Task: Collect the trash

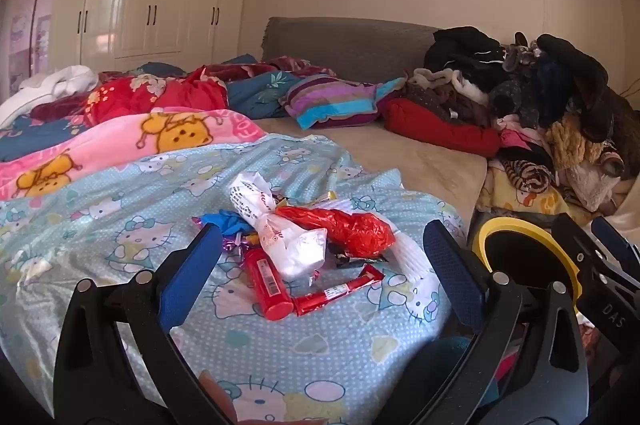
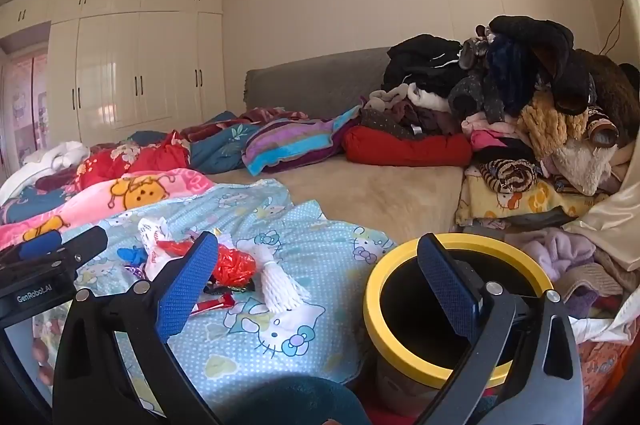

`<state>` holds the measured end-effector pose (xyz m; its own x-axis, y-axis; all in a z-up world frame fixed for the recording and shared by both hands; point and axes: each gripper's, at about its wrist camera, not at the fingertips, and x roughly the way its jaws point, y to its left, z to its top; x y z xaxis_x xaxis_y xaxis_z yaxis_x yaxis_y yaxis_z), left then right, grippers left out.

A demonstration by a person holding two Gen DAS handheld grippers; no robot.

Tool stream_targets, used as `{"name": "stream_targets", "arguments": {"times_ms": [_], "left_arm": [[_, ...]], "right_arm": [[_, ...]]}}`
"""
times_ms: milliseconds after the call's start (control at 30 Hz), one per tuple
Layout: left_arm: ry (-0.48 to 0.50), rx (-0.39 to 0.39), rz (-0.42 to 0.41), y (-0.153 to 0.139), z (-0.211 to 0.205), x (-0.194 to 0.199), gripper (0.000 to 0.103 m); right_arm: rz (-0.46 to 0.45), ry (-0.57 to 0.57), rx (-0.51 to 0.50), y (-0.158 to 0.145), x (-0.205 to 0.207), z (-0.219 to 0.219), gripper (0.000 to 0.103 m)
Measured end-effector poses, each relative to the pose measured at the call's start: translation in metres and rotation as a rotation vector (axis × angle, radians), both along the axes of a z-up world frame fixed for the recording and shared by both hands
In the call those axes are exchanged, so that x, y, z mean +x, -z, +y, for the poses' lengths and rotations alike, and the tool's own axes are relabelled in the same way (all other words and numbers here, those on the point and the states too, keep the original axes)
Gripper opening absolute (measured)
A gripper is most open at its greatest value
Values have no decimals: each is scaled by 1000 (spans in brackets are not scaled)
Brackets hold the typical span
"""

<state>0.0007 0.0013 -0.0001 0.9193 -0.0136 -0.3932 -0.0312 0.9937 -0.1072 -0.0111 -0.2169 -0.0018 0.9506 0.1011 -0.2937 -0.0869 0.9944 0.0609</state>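
The trash pile (image 1: 304, 249) sits on my blue cat blanket (image 1: 120, 225), right in front of my left gripper (image 1: 320, 261). That gripper is wide open and holds nothing. The pile lies between its two blue fingers (image 1: 192, 265), a little way ahead. The nearest thing is the red tube (image 1: 267, 283). Its long side points away from me and a bit to the left, so I think my fingers can close across it.

My right gripper (image 2: 316, 289) is open too, with nothing in it. It is by the bin with the yellow rim (image 2: 374, 289), which stands at the edge of the bed, to the right of the pile. One of its fingers (image 2: 444, 289) shows in front of the bin's dark mouth. So my left hand is nearer the trash, and my right hand is nearer the bin.

The left view shows the red tube and the red wrapper (image 1: 340, 293) well. The right view hides the tube behind a finger, but it shows the whole bin mouth and the white foam net (image 2: 280, 285).
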Motion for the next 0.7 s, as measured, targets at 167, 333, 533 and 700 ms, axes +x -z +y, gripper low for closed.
{"name": "stream_targets", "arguments": {"times_ms": [167, 333, 533, 700], "left_arm": [[2, 0, -8, 0, -2, -1, 92], [0, -5, -9, -3, 1, -7, 92], [6, -4, -13, -3, -5, -14, 92], [2, -19, -5, -2, 3, -2, 92]], "right_arm": [[15, -2, 9, 0, -1, 0, 97], [15, -3, 3, 3, 0, 1, 97], [18, -4, 7, 4, 2, -2, 97], [18, 1, 5, 2, 2, -1, 97]]}}
